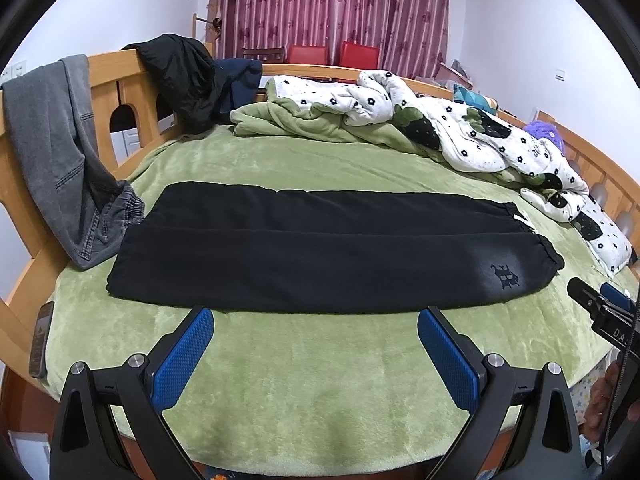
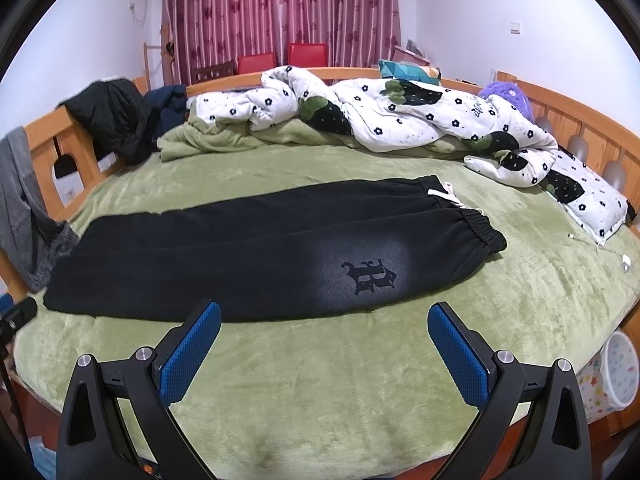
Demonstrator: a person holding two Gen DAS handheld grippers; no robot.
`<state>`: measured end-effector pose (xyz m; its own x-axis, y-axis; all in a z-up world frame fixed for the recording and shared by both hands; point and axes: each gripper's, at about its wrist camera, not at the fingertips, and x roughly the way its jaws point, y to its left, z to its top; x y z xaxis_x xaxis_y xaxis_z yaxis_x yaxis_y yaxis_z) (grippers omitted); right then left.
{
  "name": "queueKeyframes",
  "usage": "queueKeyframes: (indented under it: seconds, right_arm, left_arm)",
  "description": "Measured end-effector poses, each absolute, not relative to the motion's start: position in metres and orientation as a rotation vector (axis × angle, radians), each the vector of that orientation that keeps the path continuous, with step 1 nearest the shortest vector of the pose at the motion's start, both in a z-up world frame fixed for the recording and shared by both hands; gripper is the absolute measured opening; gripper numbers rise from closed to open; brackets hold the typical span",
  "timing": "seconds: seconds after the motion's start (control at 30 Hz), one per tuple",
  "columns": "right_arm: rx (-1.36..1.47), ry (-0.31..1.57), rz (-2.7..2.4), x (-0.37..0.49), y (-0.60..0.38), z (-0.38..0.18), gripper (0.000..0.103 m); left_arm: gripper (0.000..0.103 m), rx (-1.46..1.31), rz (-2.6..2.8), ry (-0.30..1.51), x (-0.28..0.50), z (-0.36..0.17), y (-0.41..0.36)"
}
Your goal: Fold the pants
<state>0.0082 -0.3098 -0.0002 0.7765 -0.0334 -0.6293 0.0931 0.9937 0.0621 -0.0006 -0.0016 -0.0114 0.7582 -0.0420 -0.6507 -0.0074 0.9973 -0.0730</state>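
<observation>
1. Lying flat on the green blanket [image 1: 320, 360], the black pants [image 1: 320, 256] are stretching left to right across the bed, one leg already laid over the other; the long axis is running crosswise to both grippers, with the elastic waistband [image 2: 480, 232] at the right end and the leg cuffs [image 1: 124, 264] at the left end.

2. Hovering short of the near edge of the pants, the left gripper [image 1: 316, 344] is holding its blue pads spread wide and gripping nothing; the right gripper [image 2: 324, 340] is likewise standing wide apart and empty, not touching the cloth.

3. Judging by the views, the left gripper is sitting nearer the cuff end and the right gripper nearer the waistband, so a lengthwise fold would probably be calling for one end to be carried over towards the other.

4. Showing more at the right, the right wrist view is revealing the white drawstring [image 2: 444, 194] and the printed emblem [image 2: 370, 276] clearly, plus a white cable [image 2: 600, 246] lying well apart from the pants; the left wrist view is showing the grey jeans [image 1: 60, 152] draped over the wooden rail just beside the cuff end, and a phone [image 1: 42, 336] at the left edge of the bed.

5. Crowding the far side, the flowered quilt [image 2: 400, 120] is staying apart from the pants.
</observation>
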Motion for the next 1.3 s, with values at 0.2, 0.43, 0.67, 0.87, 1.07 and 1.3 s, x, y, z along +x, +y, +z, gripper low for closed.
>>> queueKeyframes:
  seconds: [0.2,0.43,0.67,0.87,1.07,1.3]
  right_arm:
    - [0.083,0.667,-0.081,-0.006,-0.31,-0.001,0.102]
    - [0.08,0.665,-0.035,-0.008,-0.321,-0.01,0.1]
    - [0.152,0.736,-0.023,0.036,-0.348,-0.053,0.092]
    - [0.275,0.814,-0.048,0.084,-0.378,-0.116,0.064]
    - [0.478,0.841,-0.1,0.112,-0.418,-0.162,0.059]
    - [0.778,0.84,-0.073,0.161,-0.45,-0.185,0.016]
  left_arm:
    - [0.103,-0.09,-0.09,0.706,-0.004,-0.017,0.007]
    - [0.1,-0.205,-0.127,0.739,-0.002,-0.02,0.044]
    - [0.097,-0.296,-0.059,0.752,0.023,-0.065,0.092]
    - [0.086,-0.501,-0.014,0.807,0.062,-0.133,0.14]
    - [0.076,-0.63,0.014,0.857,0.106,-0.187,0.162]
    - [0.014,-0.719,0.08,0.845,0.143,-0.195,0.177]
